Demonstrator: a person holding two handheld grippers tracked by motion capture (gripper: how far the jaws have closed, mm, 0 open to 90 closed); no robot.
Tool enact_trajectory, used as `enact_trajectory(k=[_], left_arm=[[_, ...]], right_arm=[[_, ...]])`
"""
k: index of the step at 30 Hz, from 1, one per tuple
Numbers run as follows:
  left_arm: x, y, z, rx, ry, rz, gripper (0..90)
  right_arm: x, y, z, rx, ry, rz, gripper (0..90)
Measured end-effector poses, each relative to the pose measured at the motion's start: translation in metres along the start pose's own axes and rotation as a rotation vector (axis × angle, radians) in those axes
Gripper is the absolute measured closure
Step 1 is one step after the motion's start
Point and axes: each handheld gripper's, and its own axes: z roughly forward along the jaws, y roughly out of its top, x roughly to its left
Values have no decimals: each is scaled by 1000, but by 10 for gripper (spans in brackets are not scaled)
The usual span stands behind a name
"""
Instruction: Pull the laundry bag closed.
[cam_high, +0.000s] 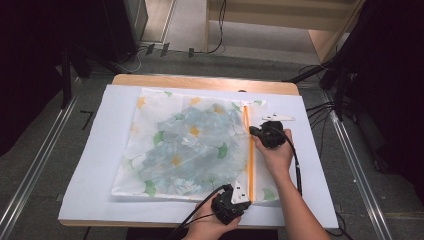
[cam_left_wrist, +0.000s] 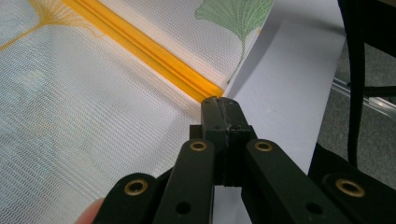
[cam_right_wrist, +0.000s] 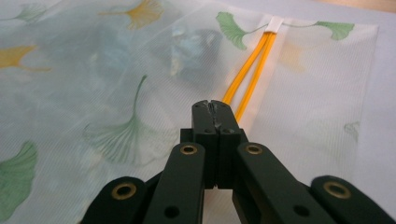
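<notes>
A translucent white mesh laundry bag printed with green and yellow ginkgo leaves (cam_high: 185, 145) lies flat in the middle of the high view, with a pale blue-grey garment showing through it. Down its right side runs a long orange zipper (cam_high: 248, 150), from the bag's upper right corner to its lower right corner.

In the right gripper view the zipper (cam_right_wrist: 254, 56) stands parted into two orange lines ahead of the jaws, which meet again under a small white fabric tab (cam_right_wrist: 275, 22) near the top of the frame. The right gripper (cam_right_wrist: 214, 106) has its black jaws pressed together right at the near end of that opening; what they pinch there, most likely the slider, is hidden by the jaws themselves. In the high view this gripper (cam_high: 256, 131) sits at the zipper's upper part, right of centre, held by the person's right hand (cam_high: 276, 155).

In the left gripper view the left gripper (cam_left_wrist: 220, 103) is clamped fully together on the bag's edge at the zipper's closed end (cam_left_wrist: 154, 51), where the orange tape runs down from the upper left of the frame to the jaw tips. In the high view it (cam_high: 241, 186) is at the bag's lower right corner, near the bottom edge.

The bag rests on a white sheet (cam_high: 100, 150) covering a wooden table (cam_high: 200, 82), whose bare far edge shows above it.
</notes>
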Motion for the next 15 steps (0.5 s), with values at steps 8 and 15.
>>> enact_trajectory(k=[8, 15], left_arm=[[1, 0, 0, -3, -7, -3, 900], [2, 0, 0, -6, -13, -8, 900]], right_arm=[[-16, 20, 29, 7, -11, 25, 900], [-32, 33, 56, 25, -15, 57, 900]])
